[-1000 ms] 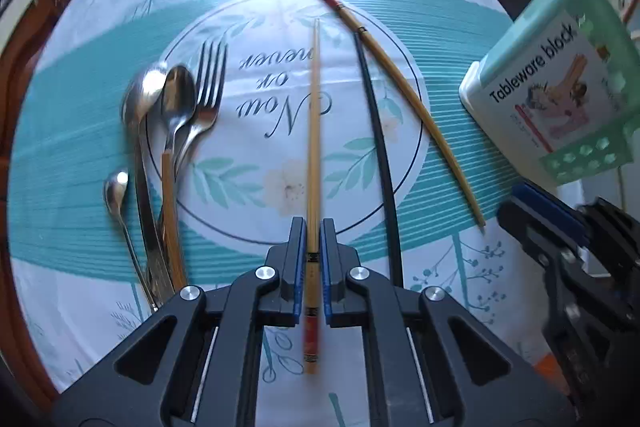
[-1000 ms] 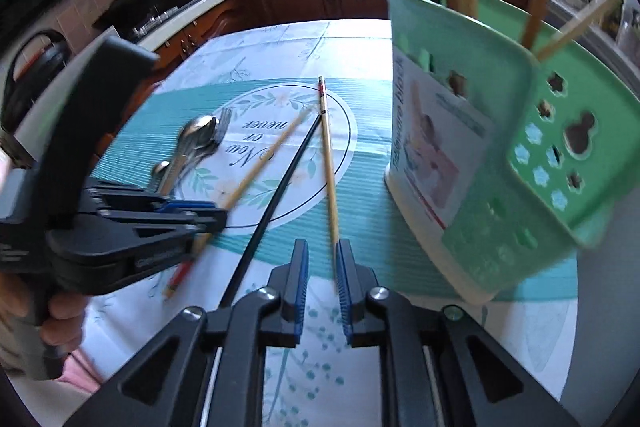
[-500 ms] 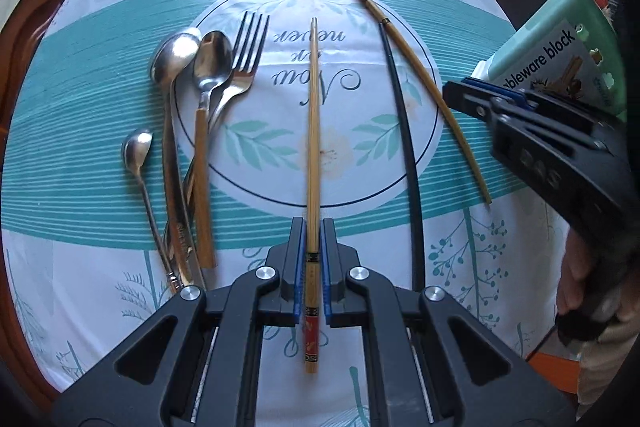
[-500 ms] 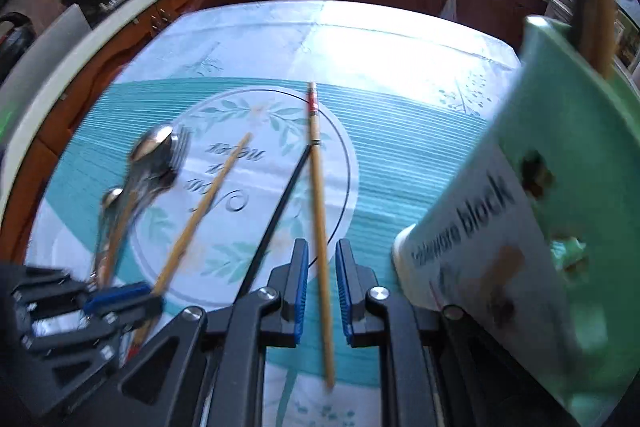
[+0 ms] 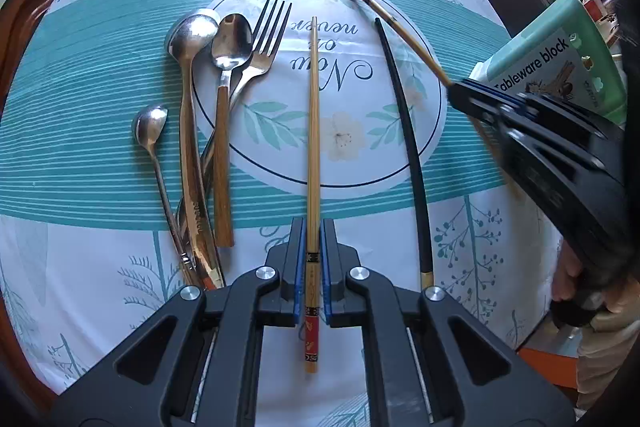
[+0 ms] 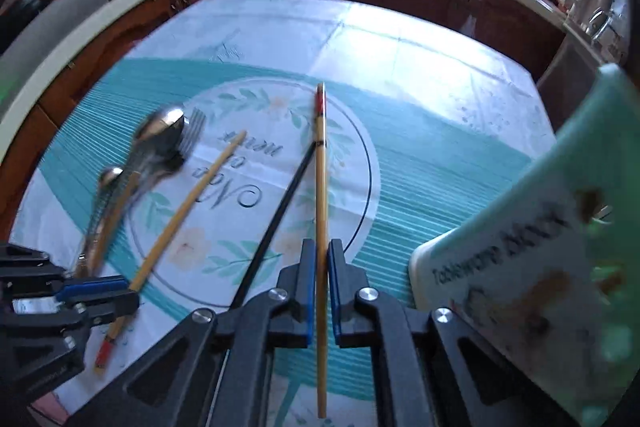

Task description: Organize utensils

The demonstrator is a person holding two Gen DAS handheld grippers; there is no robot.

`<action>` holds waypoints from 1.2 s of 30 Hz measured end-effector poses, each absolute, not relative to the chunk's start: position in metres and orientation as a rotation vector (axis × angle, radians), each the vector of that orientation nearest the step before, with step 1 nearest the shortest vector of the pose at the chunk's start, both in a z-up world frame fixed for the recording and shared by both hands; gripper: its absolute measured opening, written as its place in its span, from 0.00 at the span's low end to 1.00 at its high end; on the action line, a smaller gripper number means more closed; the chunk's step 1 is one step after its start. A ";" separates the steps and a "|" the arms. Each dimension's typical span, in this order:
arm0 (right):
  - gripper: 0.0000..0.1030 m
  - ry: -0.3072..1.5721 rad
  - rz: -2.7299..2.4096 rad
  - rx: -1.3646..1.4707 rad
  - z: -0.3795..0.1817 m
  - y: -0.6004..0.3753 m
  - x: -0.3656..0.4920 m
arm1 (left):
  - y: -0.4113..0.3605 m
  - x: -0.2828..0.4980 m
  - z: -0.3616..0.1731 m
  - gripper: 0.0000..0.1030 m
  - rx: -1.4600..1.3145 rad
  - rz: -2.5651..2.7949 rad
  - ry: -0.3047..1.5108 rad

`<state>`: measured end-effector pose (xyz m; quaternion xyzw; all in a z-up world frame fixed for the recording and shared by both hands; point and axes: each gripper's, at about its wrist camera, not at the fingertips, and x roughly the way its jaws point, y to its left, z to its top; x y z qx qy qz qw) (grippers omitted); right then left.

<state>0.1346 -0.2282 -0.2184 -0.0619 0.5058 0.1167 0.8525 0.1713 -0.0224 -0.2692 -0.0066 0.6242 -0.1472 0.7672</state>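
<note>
While the left gripper [image 5: 312,267] squeezes 1 bamboo chopstick [image 5: 313,131] pointing to 12 o'clock on the tablecloth [image 5: 100,155], the right gripper [image 6: 320,291] has just been closing on another chopstick [image 6: 321,195], green holder [image 6: 540,267] at 3 o'clock.

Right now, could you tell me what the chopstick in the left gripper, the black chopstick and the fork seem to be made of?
Chopstick in the left hand-held gripper: likely bamboo or wood, pale tan with fine lengthwise grain and a red painted end.
Black chopstick: uniformly black and smooth, perhaps lacquered wood or plastic; unclear.
Fork: metal, probably stainless steel, shiny and reflective.
</note>
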 end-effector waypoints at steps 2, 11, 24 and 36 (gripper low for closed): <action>0.05 1.054 0.282 -0.153 -0.208 -0.227 0.122 | -0.020 0.169 -0.268 0.05 -0.019 -0.322 1.355; 0.05 1.061 0.547 -0.412 -0.197 -0.217 0.063 | -0.005 0.155 -0.260 0.05 -0.037 -0.324 1.357; 0.08 1.104 0.356 -0.528 -0.208 -0.238 0.063 | 0.004 0.136 -0.253 0.05 -0.018 -0.322 1.357; 0.08 1.217 0.194 0.044 -0.178 -0.258 0.097 | 0.007 0.137 -0.250 0.05 -0.033 -0.343 1.355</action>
